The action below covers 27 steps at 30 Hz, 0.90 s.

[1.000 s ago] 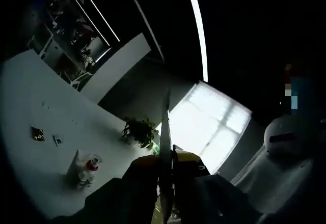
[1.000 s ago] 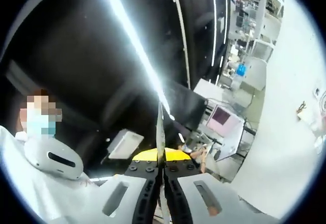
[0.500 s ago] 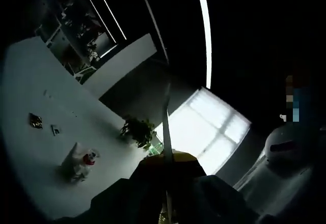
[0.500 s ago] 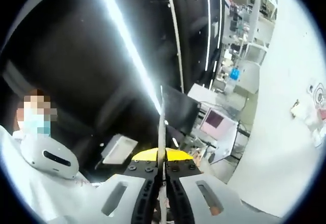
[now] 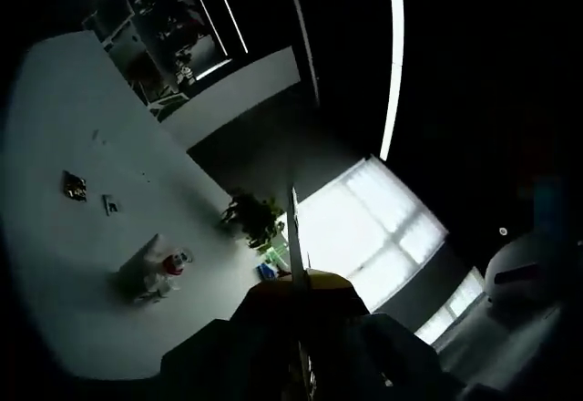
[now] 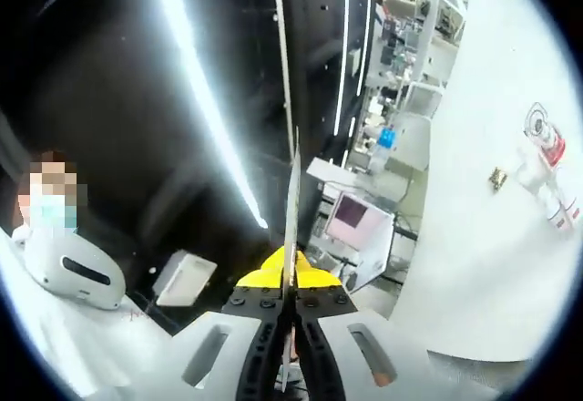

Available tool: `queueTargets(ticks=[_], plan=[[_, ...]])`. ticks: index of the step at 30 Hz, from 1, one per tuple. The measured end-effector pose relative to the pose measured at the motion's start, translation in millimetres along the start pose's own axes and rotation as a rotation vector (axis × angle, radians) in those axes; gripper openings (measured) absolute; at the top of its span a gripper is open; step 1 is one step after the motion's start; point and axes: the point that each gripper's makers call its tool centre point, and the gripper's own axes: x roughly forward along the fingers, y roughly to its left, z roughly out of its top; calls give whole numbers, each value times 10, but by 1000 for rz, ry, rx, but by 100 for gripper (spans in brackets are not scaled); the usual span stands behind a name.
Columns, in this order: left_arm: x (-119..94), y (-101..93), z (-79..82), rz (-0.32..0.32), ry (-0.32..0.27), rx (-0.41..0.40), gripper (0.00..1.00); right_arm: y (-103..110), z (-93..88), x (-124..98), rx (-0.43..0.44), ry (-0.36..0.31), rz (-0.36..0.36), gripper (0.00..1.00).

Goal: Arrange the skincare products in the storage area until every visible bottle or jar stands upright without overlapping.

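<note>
On the white surface [image 5: 82,264], left of the potted plant [image 5: 250,219], lay a pale bottle with a red part [image 5: 155,273], apparently tipped over. Both cameras were rolled away from the work; levelling them first seemed advisable before any approach. Left gripper [image 5: 293,237] jaws were pressed together, holding nothing. Right gripper [image 6: 293,191] jaws likewise met, empty; a red-trimmed bottle [image 6: 545,159] lay far right.

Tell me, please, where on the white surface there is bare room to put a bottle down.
In the left gripper view, the white surface is bare beyond the two small dark items and near the leafy green plant. The white bottles with red caps crowd one spot. In the right gripper view, it is bare below the bottles.
</note>
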Motion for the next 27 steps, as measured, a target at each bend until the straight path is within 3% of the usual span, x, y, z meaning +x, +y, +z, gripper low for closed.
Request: queueTargets(ticks=[5,10,16,19,24,27], plan=[[-184,209,-163,74,95,26,15,-144,-114,48,40,-34,-46,1],[-366,283,-88,67,68,-6,1,-240,-239,171,63,-33,-72,1],[-461,424,-12,87,64,6,0,-327,-316,260,25,-38,-111,2],[-485,502,-3,77,52,-29,0,-396,-326,270,-52,-47,-146,5],[-474,623,6,89,29,-59,0,-506,-485,212,-198,57,-222,37],[-452,670,30,69,15,-92,0,-512,-516,177,-250,72,-245,53]])
